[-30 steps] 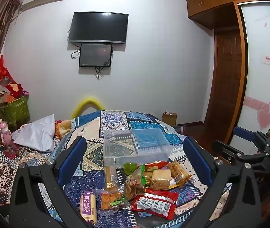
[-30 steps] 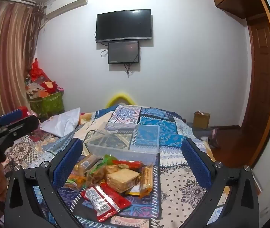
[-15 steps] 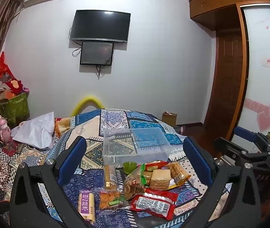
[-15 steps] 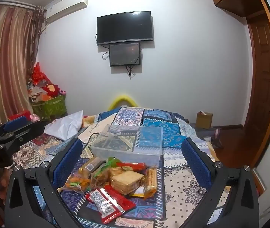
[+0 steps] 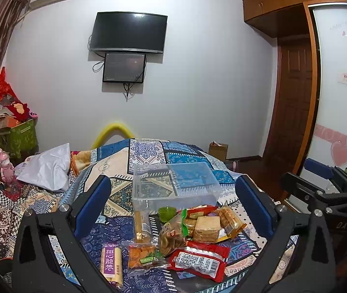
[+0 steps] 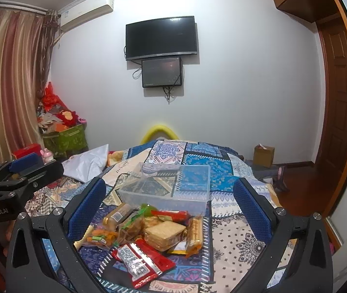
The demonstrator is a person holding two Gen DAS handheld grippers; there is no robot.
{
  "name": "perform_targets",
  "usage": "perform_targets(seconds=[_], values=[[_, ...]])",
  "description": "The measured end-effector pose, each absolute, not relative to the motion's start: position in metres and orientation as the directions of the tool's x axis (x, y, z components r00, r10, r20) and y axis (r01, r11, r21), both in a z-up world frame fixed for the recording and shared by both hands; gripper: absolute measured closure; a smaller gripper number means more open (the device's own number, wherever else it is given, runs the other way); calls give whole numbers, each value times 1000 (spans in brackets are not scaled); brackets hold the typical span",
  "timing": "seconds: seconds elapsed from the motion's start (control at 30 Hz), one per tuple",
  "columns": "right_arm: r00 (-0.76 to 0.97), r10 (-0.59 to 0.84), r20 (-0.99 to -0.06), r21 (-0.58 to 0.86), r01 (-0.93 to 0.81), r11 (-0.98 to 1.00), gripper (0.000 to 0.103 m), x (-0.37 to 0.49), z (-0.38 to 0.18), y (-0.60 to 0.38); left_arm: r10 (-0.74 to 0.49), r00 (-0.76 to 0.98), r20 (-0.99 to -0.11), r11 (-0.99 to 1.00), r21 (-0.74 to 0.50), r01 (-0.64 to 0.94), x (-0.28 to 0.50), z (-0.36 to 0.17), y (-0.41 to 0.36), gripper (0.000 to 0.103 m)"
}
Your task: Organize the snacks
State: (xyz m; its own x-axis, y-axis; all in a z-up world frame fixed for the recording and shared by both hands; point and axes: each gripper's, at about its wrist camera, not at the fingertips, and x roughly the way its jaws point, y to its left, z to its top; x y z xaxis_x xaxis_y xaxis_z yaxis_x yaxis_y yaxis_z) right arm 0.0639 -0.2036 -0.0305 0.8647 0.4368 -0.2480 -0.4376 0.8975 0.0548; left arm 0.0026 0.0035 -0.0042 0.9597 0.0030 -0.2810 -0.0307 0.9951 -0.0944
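Observation:
A pile of wrapped snacks (image 5: 185,234) lies on the patterned bedspread, just in front of an empty clear plastic box (image 5: 173,183). A red packet (image 5: 199,262) and a purple-labelled roll (image 5: 111,263) lie nearest. My left gripper (image 5: 173,202) is open and empty, held above and behind the pile. In the right wrist view the same pile (image 6: 149,229) and box (image 6: 168,185) show, and my right gripper (image 6: 169,201) is open and empty over them. Each gripper shows at the edge of the other's view.
A white pillow (image 5: 46,168) lies on the bed's left. A green bin of clutter (image 6: 63,136) stands by the curtain. A cardboard box (image 6: 263,156) sits on the floor near the wooden door. A TV (image 5: 128,31) hangs on the far wall.
Both grippers have tilted slightly, so the room sits a little lower in both views. The snacks and the box have not moved.

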Motion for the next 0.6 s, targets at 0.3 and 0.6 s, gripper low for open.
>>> perform_targets(seconds=[0.3,0.6], values=[[863,444,-241,56,-445,894,0,63,-31,-203,-1,959,-283,995,-93,-26,3,-2,2,0],[864,446,-233,60,-444,894,0,62,-31,-205,-1,960,-281,995,-94,-27,3,-2,2,0]])
